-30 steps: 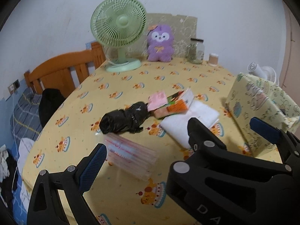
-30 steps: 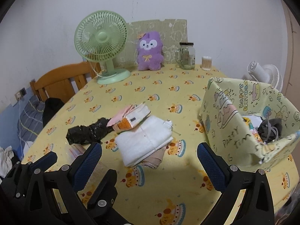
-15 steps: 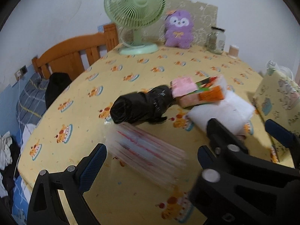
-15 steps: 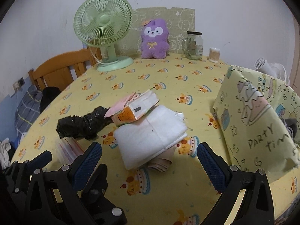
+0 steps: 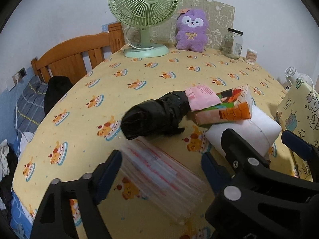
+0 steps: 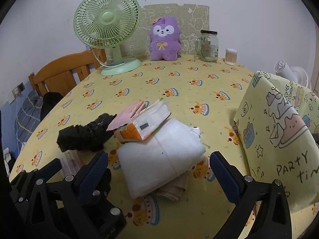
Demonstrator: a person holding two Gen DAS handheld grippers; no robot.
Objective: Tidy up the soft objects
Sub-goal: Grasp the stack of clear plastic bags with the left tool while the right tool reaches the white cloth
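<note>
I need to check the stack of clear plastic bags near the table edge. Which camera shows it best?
The left wrist view: the stack of clear plastic bags lies large and almost whole between the closing tongs. The right wrist view shows only a sliver behind the left tongs and the black bag.

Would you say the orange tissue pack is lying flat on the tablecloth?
No, the orange tissue pack rests partly on top of the folded white cloth, propped above the tablecloth.

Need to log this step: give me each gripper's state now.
Left gripper: jaws closing around the clear plastic packet, not yet gripping.
Right gripper: open, empty, white folded bundle ahead.
</note>
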